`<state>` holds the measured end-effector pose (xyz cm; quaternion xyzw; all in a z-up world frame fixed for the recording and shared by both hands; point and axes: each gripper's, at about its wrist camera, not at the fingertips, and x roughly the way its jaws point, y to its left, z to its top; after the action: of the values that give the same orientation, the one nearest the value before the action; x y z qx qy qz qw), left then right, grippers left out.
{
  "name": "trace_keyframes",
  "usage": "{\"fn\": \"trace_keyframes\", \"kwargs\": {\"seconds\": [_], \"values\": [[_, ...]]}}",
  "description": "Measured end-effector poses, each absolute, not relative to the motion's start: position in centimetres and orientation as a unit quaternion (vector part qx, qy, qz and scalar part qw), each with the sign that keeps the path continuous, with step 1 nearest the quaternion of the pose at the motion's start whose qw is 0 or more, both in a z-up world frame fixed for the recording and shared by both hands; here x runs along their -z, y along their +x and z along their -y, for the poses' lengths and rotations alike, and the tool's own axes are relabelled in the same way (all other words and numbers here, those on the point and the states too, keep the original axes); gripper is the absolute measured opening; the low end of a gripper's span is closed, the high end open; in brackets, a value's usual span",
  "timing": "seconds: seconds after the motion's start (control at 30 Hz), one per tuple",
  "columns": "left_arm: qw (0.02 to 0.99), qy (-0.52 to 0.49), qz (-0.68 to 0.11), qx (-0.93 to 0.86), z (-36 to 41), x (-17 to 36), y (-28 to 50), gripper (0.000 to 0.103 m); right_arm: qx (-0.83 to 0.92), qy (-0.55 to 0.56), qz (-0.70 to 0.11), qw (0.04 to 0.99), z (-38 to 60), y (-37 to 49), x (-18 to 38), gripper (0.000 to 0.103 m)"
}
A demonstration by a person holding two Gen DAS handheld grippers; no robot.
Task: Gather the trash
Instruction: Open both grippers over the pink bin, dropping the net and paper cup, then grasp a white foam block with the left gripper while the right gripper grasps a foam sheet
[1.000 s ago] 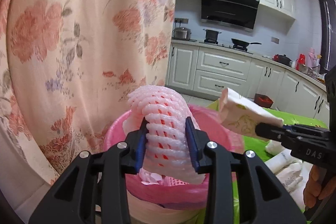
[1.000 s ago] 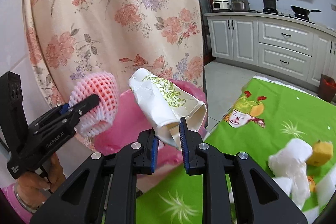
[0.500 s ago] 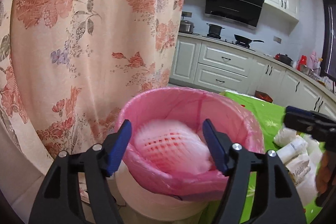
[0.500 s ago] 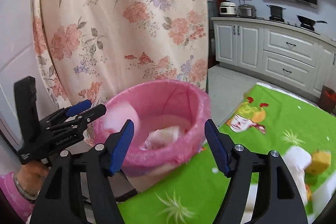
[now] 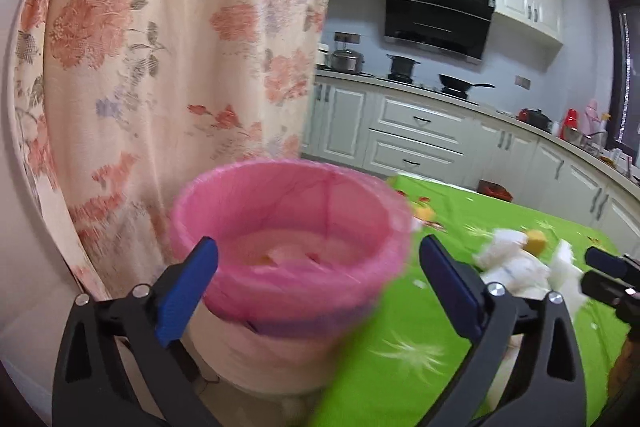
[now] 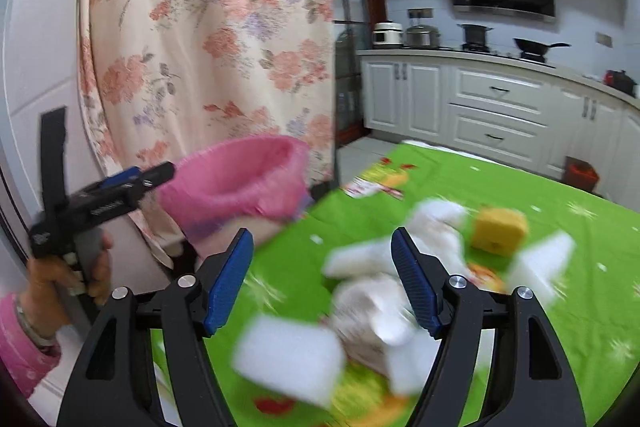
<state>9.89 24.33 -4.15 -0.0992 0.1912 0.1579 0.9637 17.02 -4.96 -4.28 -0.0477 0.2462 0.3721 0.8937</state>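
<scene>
- Both pairs of tongs are spread wide and hold nothing — the left tongs (image 5: 318, 285) hover just in front of the pink-lined trash bin (image 5: 288, 227), the right tongs (image 6: 322, 281) hang over the litter on the green tablecloth (image 6: 520, 195).
- The bin stands at the near left corner of the bench, just beside the floral curtain (image 5: 160, 47); some pale scraps lie inside it, too blurred to name.
- The trash left to collect is a loose heap of crumpled white paper (image 6: 384, 307) near the right tongs, a flat white piece (image 6: 288, 359) nearer and to the left, another white piece (image 6: 540, 259) to the right, and a yellow block (image 6: 498, 229) — perhaps a sponge — a little farther off.
- I judge all of it to be light and soft: the paper will crush and give under the pads, so it needs little force but a deep bite, or it may slip free on the way to the bin.
- The crumpled heap is best taken across a raised fold near its middle, not at a thin trailing edge.
- The flat piece lies close against the cloth; one pad would have to get under an edge, and the cloth may bunch up with it.
- The yellow block looks squashy and should be easy to pinch across two opposite faces.
</scene>
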Motion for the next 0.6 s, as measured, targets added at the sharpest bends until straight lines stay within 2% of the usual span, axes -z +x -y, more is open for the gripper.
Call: {"fn": "trace_keyframes", "kwargs": {"seconds": [0.27,0.6], "values": [[0.964,-0.116,-0.223,-0.083,-15.8,6.4,9.3,0.098,-0.325,-0.007,-0.275,0.905,11.9,16.3,7.3,0.070],[0.968,-0.064,-0.239,-0.032,-9.0,8.0,8.9,0.098,-0.286,0.013,-0.301,0.909,15.3,16.8,9.8,0.070]]}}
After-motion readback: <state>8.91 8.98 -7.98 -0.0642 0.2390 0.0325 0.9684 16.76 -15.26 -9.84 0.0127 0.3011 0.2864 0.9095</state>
